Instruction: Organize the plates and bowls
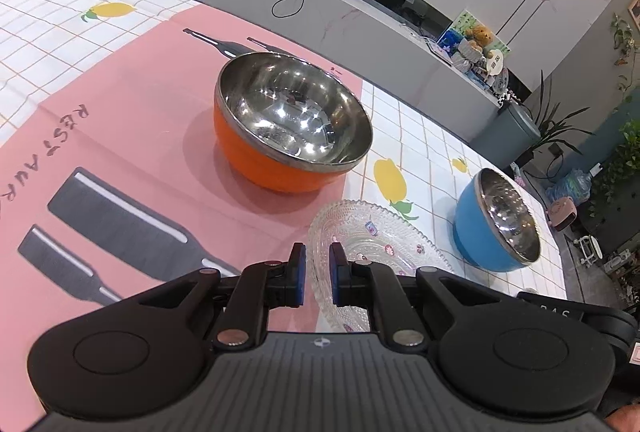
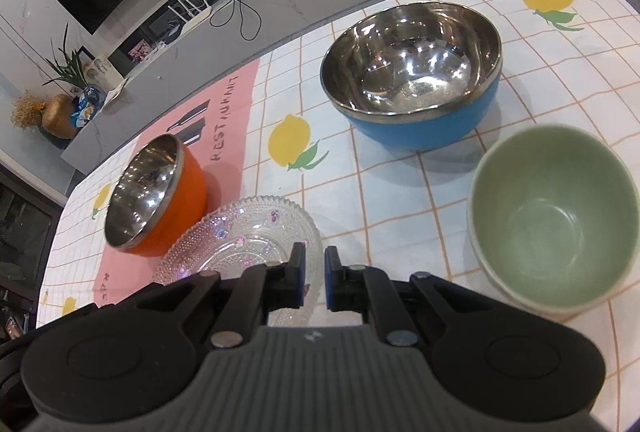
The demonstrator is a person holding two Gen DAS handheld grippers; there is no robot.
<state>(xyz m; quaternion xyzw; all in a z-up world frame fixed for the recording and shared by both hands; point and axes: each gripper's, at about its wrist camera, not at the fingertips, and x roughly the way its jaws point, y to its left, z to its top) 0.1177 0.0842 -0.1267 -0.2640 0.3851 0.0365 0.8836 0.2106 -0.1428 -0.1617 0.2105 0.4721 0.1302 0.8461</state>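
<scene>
We are holding both tools low over the desk (image 2: 400, 192), which is wearing a white grid-patterned cloth printed with lemons, and nothing is stacked yet.

Farthest left, the orange bowl with a shiny steel lining (image 1: 292, 124) is sitting upright on the pink paper placemat printed with dark cutlery (image 1: 120, 136), apart from everything else, so we judge it is waiting as a base or as a piece to nest.

Just right of it and nearer to us, the clear beaded glass plate with small flower prints (image 1: 376, 236) is lying flat, partly on the placemat edge and partly on the cloth. Our left gripper (image 1: 318, 274) is hovering right at the plate's near rim, its blue-padded fingers (image 1: 299, 272) slightly spread with only a narrow gap and pinching nothing; whether they straddle the rim we cannot tell. Our right gripper (image 2: 314, 278) is doing the same from the other side, its fingers likewise narrowly parted and empty. We judge the plate is the piece in hand, likely because it belongs under the bowls.

Farther right, the blue bowl with a steel lining (image 2: 416, 72) is standing upright on the cloth, and nearest on the right the pale green ceramic bowl (image 2: 556, 220) is standing empty, close beside it but not touching.
</scene>
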